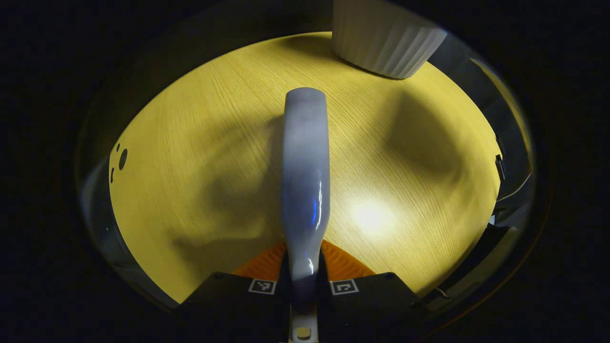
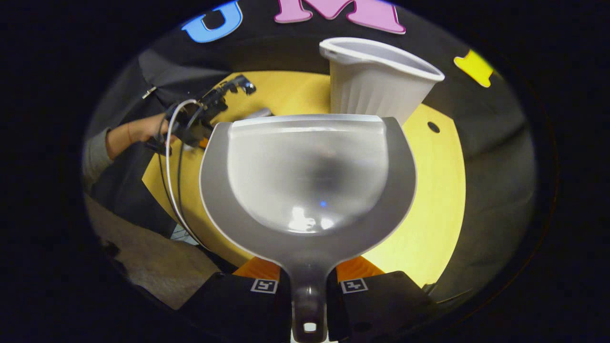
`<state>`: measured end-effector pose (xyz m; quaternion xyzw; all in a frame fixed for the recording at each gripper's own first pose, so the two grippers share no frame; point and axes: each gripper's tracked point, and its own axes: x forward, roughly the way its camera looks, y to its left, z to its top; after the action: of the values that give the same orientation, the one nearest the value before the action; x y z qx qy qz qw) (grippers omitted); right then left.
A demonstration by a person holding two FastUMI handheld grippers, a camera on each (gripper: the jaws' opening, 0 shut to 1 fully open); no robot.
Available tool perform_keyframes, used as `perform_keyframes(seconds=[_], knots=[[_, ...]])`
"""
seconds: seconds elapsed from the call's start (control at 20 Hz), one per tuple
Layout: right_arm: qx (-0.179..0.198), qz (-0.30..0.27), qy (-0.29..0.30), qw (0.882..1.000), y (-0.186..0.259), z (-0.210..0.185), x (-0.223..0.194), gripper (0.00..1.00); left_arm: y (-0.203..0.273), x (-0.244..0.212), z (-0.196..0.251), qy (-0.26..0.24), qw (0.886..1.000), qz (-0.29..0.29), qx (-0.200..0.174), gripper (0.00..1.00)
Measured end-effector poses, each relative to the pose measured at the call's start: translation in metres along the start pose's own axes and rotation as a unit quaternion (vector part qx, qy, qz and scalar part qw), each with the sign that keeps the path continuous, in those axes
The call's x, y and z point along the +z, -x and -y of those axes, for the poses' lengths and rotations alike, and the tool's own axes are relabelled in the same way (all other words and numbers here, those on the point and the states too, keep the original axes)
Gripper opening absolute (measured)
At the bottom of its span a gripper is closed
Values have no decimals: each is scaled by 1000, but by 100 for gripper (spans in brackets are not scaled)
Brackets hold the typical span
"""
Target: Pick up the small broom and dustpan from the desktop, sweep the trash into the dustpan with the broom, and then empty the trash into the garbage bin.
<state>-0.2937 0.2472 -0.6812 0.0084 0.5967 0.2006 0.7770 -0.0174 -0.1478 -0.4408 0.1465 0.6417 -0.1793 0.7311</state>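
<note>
My left gripper (image 1: 305, 269) is shut on the small broom (image 1: 306, 171), whose pale glossy body points straight ahead above the yellow wooden table (image 1: 190, 143). In the right gripper view, my right gripper (image 2: 309, 276) is shut on the handle of the grey dustpan (image 2: 307, 176). The pan is held out over the table (image 2: 438, 190), its mouth toward the white ribbed garbage bin (image 2: 376, 81). The bin (image 1: 386, 38) also stands at the table's far edge in the left gripper view. The pan's bowl shows only reflections.
In the right gripper view, a person's hand and sleeve (image 2: 119, 138) hold the other gripper (image 2: 200, 116) with trailing cables at the left, over the table's edge. A small hole (image 2: 432, 127) marks the tabletop near the bin. Floor shows at lower left.
</note>
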Motion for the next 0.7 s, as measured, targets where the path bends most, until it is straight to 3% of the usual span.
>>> perform_keyframes(seconds=[0.35,0.7], knots=[[-23,-44,-11,999,-92,5,-24,33,0,0,-1,11,1000,-3,11,28],[-28,-62,8,998,-123,2,-36,33,0,-2,-1,20,1000,-2,21,28]])
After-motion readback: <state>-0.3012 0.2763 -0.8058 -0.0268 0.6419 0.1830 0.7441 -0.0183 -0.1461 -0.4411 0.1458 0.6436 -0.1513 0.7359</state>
